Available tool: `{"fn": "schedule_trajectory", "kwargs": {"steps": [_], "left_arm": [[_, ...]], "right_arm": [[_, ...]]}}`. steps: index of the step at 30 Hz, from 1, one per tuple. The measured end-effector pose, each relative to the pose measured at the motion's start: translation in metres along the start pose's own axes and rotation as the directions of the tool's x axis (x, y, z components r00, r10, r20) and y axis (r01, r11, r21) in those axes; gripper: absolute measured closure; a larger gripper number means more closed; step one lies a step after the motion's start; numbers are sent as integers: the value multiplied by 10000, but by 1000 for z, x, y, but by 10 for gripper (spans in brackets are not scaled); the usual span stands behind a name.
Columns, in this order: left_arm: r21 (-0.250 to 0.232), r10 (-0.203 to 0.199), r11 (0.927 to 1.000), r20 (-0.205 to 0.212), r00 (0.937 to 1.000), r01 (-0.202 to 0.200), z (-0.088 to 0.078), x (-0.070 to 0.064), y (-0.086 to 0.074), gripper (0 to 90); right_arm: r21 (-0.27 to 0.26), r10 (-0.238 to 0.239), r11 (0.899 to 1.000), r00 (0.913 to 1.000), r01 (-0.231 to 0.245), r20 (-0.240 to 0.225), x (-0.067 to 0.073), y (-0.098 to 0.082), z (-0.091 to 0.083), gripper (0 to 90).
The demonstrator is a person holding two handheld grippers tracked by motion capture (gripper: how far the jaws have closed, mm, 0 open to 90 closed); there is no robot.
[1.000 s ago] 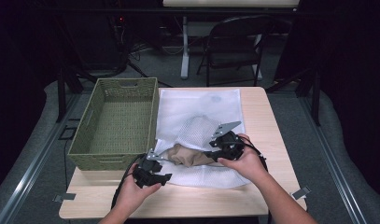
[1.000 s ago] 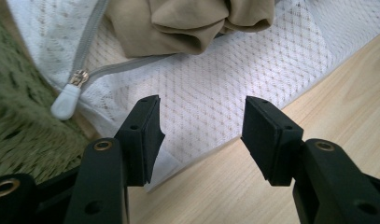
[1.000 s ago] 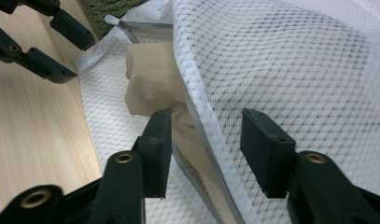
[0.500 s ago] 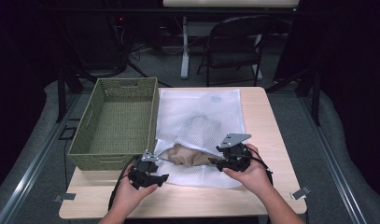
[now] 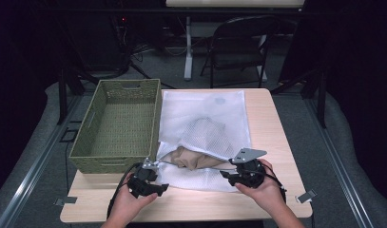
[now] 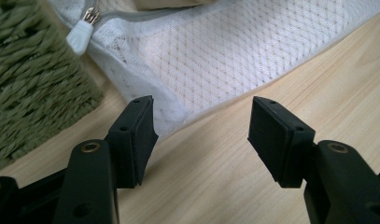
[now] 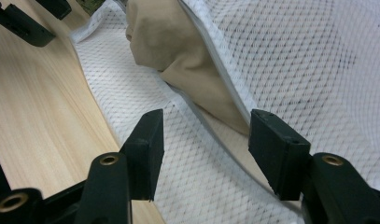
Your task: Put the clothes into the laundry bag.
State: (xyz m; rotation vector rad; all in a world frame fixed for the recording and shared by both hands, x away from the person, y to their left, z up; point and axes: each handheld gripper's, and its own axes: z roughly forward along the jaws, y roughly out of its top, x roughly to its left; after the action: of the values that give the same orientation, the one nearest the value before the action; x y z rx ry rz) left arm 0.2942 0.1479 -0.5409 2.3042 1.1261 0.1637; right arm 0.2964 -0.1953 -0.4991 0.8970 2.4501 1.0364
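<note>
- While both jaw pairs have just been opening, the left hand-held gripper [image 5: 155, 186] and right hand-held gripper [image 5: 227, 174] now stand released, nothing between them.
- Since a second ago, the right one has drawn back toward 6 o'clock, off the mesh laundry bag [image 5: 205, 128].
- That bag lies flat on the table [image 5: 267, 118], tan garment [image 5: 193, 157] poking from its mouth at 6 o'clock; basket [image 5: 116, 161] at 9 o'clock.
- Judged: regrasping follows.

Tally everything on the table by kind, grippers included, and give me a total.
Woven green basket: 1
White mesh laundry bag: 1
Tan garment poking out of the bag's opening: 1
Hand-held grippers: 2, the left gripper and the right gripper, both open with nothing between the fingers
Total: 5
</note>
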Motion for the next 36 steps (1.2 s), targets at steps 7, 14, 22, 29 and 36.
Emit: {"fn": "schedule_trajectory", "kwargs": {"steps": [7, 14, 22, 29, 36], "left_arm": [[22, -123, 9999, -49, 9999, 123, 3, 3, -5, 402], [-55, -319, 9995, -186, 9993, 318, 11, 5, -7, 373], [-72, -445, 9990, -136, 9989, 444, 14, 7, -6, 351], [-114, -279, 9995, -153, 9995, 278, 15, 6, -4, 352], [42, -121, 9999, -134, 9998, 121, 20, 4, -2, 351]], "right_arm": [[47, 82, 10000, 9998, -83, 160, 7, -14, -3, 447], [-224, 281, 9994, 9994, -276, 201, 7, -20, -6, 436], [-129, 582, 9983, 9963, -575, 637, 0, -28, -11, 399], [-258, 1420, 9898, 9796, -1398, 1420, -21, -41, -24, 389], [427, 2061, 9754, 9639, -2160, 1687, -36, -58, -19, 333]]}}
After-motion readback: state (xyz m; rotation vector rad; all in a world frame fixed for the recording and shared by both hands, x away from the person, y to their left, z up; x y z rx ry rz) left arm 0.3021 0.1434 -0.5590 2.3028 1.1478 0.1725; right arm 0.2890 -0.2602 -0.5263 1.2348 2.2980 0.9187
